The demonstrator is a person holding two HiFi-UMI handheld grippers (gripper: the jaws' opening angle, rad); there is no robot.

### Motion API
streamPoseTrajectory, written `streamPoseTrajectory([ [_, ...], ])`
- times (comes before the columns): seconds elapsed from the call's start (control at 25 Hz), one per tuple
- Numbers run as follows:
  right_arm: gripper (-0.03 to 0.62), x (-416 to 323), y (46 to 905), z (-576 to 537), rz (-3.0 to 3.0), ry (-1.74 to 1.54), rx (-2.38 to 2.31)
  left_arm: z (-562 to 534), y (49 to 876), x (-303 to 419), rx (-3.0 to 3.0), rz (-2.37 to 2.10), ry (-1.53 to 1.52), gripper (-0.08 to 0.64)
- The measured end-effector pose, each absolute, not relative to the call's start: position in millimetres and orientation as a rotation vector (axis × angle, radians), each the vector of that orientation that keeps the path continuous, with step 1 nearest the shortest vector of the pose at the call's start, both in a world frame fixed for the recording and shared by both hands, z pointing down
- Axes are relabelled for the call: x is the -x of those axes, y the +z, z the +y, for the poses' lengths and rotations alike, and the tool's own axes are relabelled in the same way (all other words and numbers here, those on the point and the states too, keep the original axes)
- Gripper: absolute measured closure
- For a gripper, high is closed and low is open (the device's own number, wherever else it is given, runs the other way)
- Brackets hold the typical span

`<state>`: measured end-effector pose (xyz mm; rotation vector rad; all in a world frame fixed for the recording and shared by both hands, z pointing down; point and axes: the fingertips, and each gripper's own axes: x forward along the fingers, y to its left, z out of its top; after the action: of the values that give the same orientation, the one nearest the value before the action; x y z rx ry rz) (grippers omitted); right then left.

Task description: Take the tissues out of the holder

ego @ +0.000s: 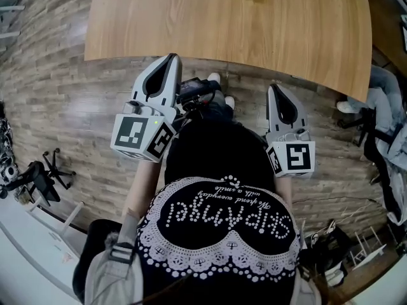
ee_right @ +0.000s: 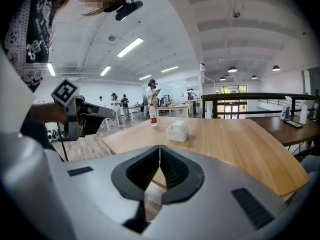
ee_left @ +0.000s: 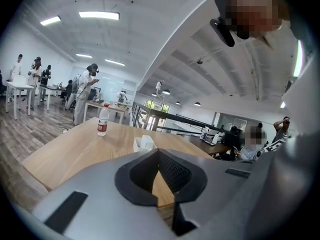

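In the head view, the left gripper and the right gripper are held side by side in the middle of the frame. Both are over the plank floor, short of the near edge of the wooden surface. In the two gripper views, both sets of jaws are seen pressed together at their tips, with nothing caught between them. The white tissue holder is set on the surface well apart from both grippers, at the top edge of the head view. A block of white tissues is seen standing up out of it. A water bottle with a red label is placed upright to the left of the holder in both gripper views, a little farther back.
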<state>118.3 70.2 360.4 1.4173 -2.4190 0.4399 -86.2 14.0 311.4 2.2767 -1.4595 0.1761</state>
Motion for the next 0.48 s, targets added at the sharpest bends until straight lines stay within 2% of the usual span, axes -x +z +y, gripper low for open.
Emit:
streamPoseTrajectory([
  [0.48, 0.58, -116.1, 358.8, 47.4, -2.326, 0.463, -1.528, -28.1, 321.1, 92.1, -2.301, -1.357, 0.19, 0.554],
])
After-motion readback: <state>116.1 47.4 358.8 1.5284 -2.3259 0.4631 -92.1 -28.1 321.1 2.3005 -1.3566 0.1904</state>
